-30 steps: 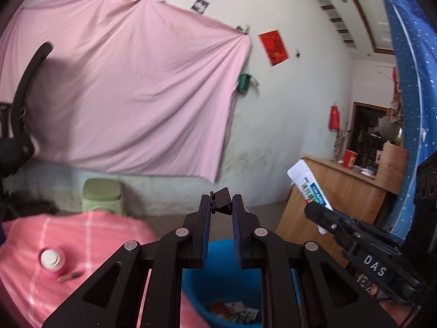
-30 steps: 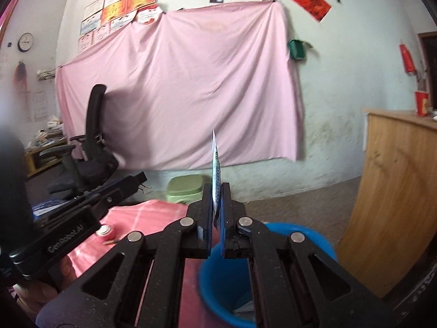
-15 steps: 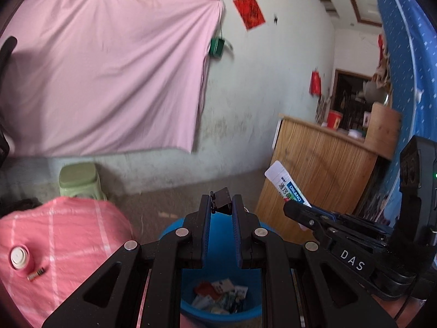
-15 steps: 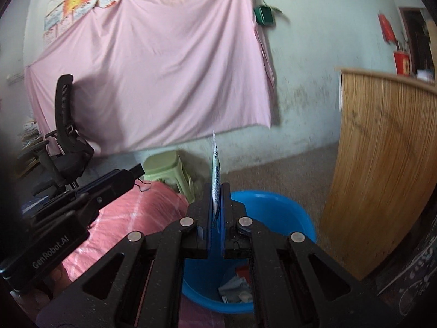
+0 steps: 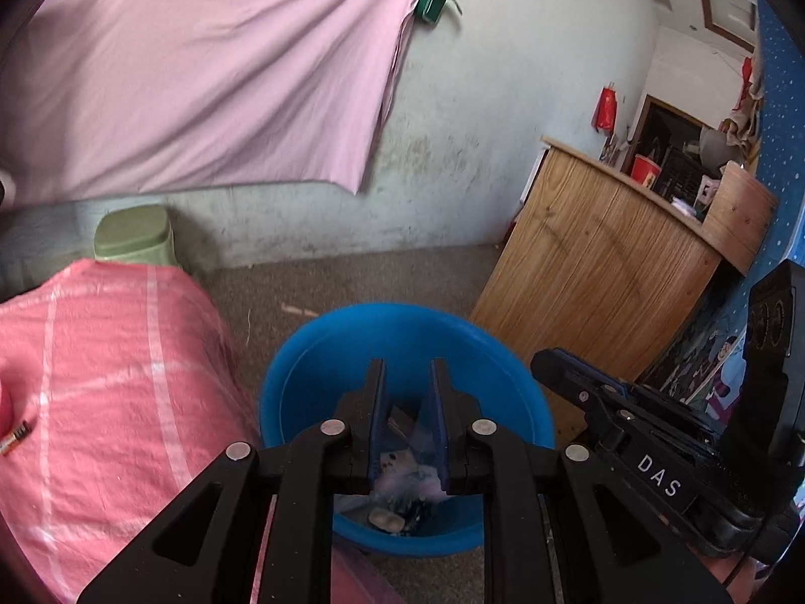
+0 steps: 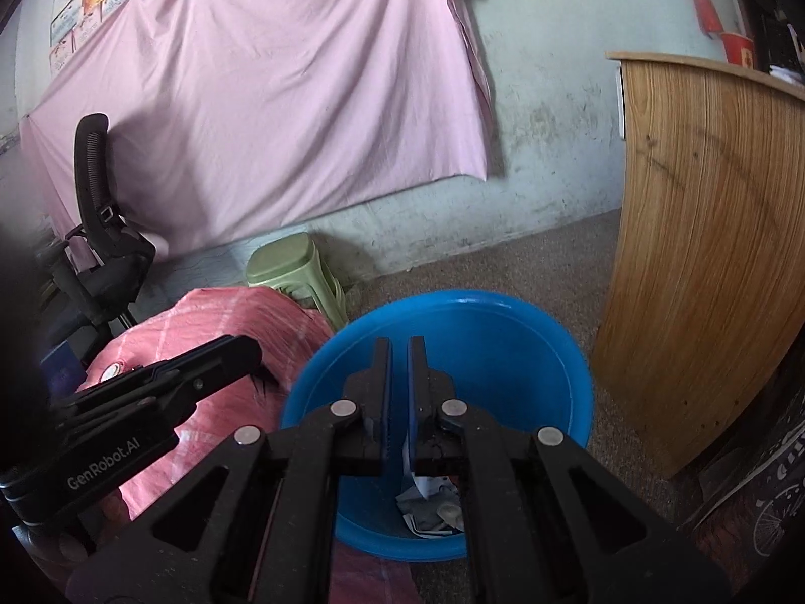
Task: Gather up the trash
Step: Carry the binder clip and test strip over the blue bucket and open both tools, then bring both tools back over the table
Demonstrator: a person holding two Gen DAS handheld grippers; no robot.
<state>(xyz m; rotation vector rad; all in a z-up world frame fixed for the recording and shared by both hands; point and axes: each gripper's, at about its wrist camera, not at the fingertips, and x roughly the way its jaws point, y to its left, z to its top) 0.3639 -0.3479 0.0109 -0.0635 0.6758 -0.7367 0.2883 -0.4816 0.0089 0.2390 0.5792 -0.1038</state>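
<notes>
A blue plastic basin [image 5: 322, 362] stands on the floor and holds several trash scraps [image 5: 402, 493]. It also shows in the right wrist view [image 6: 503, 332], with paper wrappers [image 6: 427, 498] at its bottom. My left gripper [image 5: 405, 370] hangs over the basin with its jaws a little apart and nothing between the tips. My right gripper [image 6: 398, 347] is also above the basin, jaws slightly apart and empty. The right gripper's body [image 5: 629, 418] shows in the left wrist view. The left gripper's body [image 6: 151, 392] shows in the right wrist view.
A pink cloth-covered table [image 5: 100, 352] lies left of the basin, with a small brown scrap [image 5: 12, 439] on it. A wooden counter [image 5: 604, 261] stands right of the basin. A green stool [image 6: 297, 272] and a black office chair [image 6: 95, 231] stand by the wall.
Both grippers tilted down over the basin. The right gripper let go of the flat white packet and the left gripper let go of its small dark piece; both jaws have parted.
</notes>
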